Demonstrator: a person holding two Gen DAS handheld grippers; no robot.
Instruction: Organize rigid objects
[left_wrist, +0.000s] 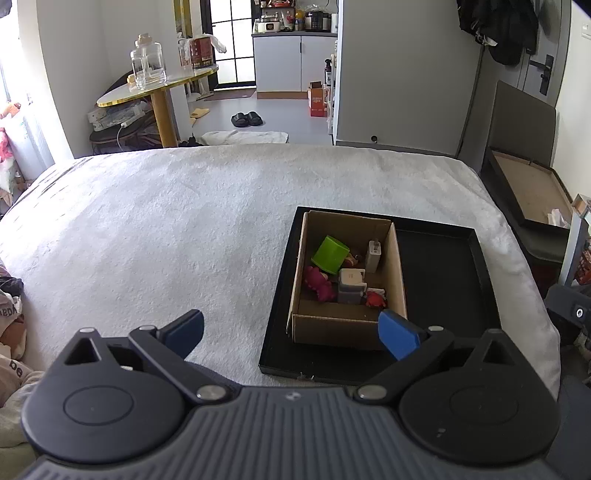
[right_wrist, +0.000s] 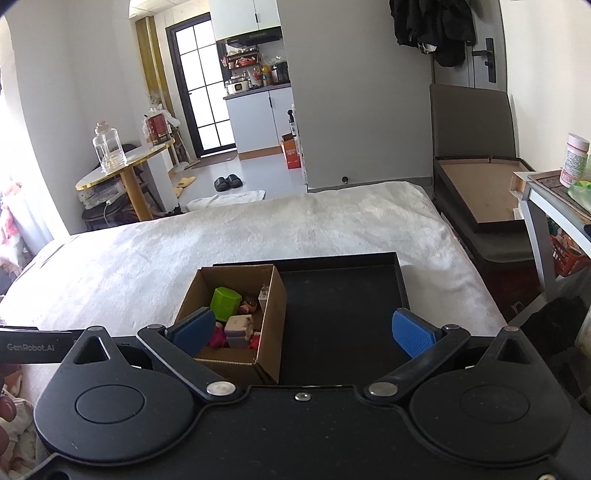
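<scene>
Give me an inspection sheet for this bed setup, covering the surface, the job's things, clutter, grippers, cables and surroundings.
Surface: white fuzzy blanket over the bed, with a black tray lying on it.
Job's things: open cardboard box stands in the tray's left part; inside are a green cup on its side, a white charger, a grey and white block, a magenta toy and a small red toy.
Clutter: clothes heaped at the bed's left edge.
Grippers: left gripper open, empty; right gripper open, empty.
Cables: white cord under the round table.
Surroundings: glass jar on that table, black slippers on the floor.
</scene>
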